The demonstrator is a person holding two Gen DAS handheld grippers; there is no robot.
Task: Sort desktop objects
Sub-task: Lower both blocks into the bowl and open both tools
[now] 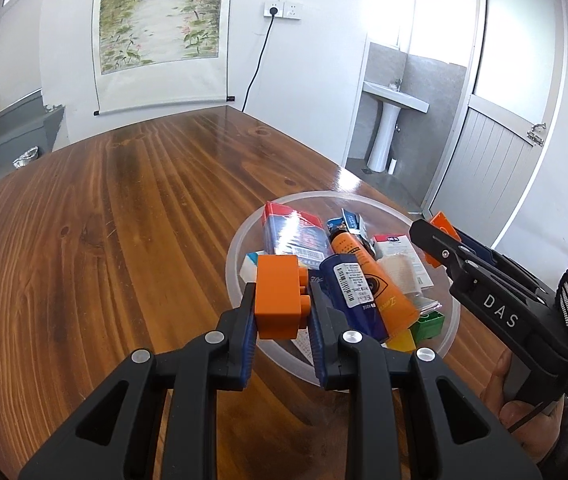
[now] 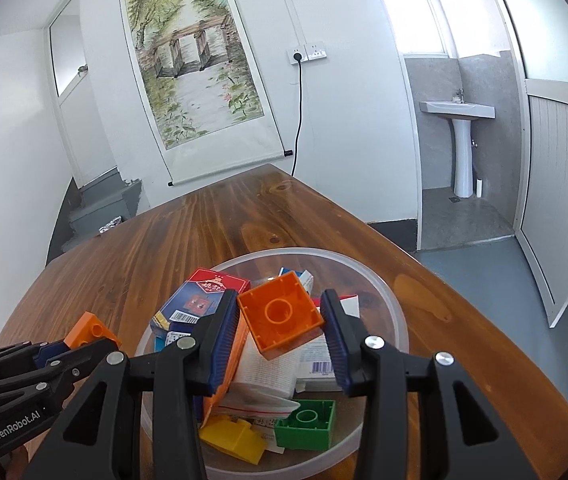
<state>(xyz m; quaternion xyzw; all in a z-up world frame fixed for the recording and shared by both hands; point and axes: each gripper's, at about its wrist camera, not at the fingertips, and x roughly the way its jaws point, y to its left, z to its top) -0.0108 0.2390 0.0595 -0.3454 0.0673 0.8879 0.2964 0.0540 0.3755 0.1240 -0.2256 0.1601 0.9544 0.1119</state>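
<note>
As seen from the left wrist, an orange block (image 1: 280, 296) is being squeezed by the left gripper (image 1: 282, 320) beside the clear bowl (image 1: 244, 236), above the table (image 1: 104, 220).

From the right wrist, another orange block (image 2: 282, 316) is being pinched by the right gripper (image 2: 284, 336) over the bowl. Boxes, a green block (image 2: 305, 424) and a yellow block (image 2: 232, 438) are being left inside, so much sorting is still waiting.

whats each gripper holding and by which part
Left gripper: an orange brick, pinched by its side faces. Right gripper: an orange block, by opposite side walls, hollow underside showing.
</note>
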